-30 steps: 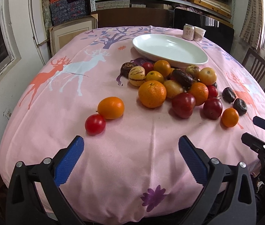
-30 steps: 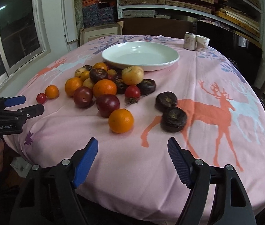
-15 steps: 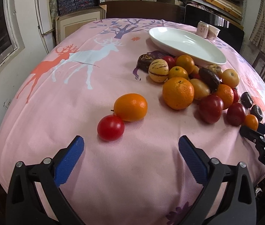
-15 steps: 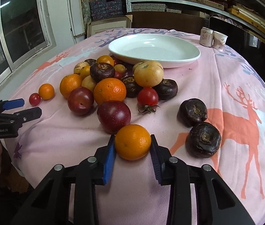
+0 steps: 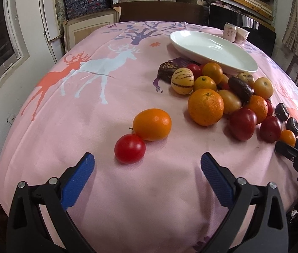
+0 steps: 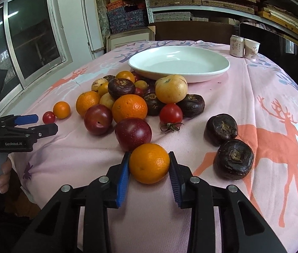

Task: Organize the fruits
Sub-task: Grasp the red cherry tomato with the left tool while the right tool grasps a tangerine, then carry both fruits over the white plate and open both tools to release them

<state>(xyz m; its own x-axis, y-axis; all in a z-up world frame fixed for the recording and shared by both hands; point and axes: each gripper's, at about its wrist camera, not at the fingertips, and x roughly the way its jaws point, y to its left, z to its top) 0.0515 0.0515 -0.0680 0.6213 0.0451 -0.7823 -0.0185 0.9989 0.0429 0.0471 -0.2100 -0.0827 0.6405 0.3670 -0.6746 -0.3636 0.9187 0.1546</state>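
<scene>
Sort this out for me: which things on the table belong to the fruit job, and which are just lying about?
Part of the job:
- small orange, gripped in the right claw
- fruit pile
- cherry tomato and orange fruit ahead of the open left claw
- white plate, empty

Lying about:
- drink can
- paper cup
- deer-print tablecloth

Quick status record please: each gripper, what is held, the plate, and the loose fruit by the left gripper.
right gripper: shut on small orange, orange resting on the tablecloth
left gripper: open, nothing between the pads
white plate: empty
fruit pile: on the cloth, in front of the plate
near left gripper: cherry tomato touching kumquat-like orange fruit
</scene>
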